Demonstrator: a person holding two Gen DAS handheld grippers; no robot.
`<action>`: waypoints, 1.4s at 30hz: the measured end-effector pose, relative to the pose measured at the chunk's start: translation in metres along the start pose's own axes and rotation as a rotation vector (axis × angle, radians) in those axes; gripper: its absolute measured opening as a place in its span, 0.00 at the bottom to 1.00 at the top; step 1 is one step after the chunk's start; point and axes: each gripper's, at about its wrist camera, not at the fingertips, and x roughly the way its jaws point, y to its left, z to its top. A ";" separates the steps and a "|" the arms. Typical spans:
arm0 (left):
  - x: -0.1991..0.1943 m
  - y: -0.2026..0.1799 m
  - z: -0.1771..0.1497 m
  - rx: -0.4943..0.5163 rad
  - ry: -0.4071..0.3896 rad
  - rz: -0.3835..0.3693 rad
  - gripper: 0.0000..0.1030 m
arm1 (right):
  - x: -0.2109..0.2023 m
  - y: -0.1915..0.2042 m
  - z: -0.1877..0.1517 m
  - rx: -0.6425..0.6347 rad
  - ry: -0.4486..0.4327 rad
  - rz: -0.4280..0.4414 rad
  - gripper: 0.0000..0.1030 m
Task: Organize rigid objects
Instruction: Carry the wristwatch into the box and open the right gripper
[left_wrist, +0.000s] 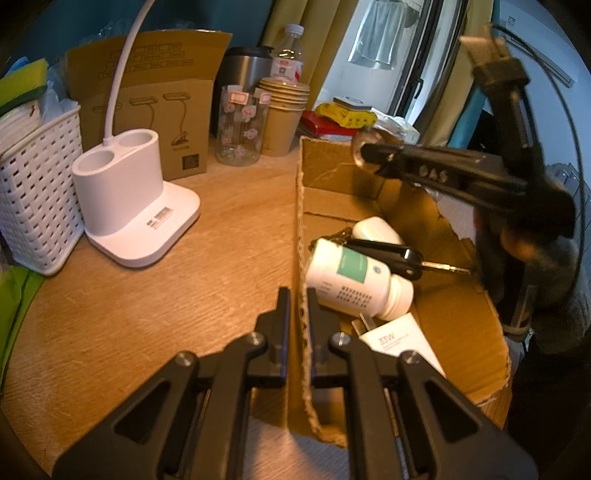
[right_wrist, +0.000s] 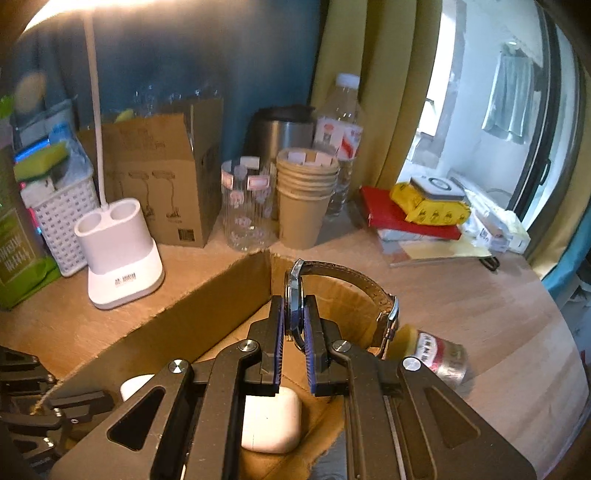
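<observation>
Our right gripper (right_wrist: 294, 314) fingers clench a watch (right_wrist: 295, 295) at frame centre above the cardboard box (right_wrist: 207, 310); our left gripper (left_wrist: 295, 295) fingers pinch that box's wall.

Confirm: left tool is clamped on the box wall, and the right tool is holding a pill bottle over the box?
Not quite. The right tool holds a wristwatch by its case, as the right wrist view shows. The pill bottle already lies inside the cardboard box. The left tool does clamp the box wall.

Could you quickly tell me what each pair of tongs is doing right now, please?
Left tongs: closed on the cardboard box wall.
Right tongs: closed on a wristwatch, above the box.
</observation>
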 end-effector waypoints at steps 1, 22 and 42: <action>0.000 0.000 0.000 0.000 0.000 0.000 0.08 | 0.002 0.001 0.000 -0.005 0.005 0.000 0.11; -0.001 -0.002 0.000 0.000 0.000 0.003 0.08 | -0.003 -0.003 -0.001 0.019 -0.015 -0.010 0.17; -0.001 -0.002 0.000 0.000 0.000 0.003 0.08 | -0.075 -0.012 -0.005 0.090 -0.129 -0.067 0.46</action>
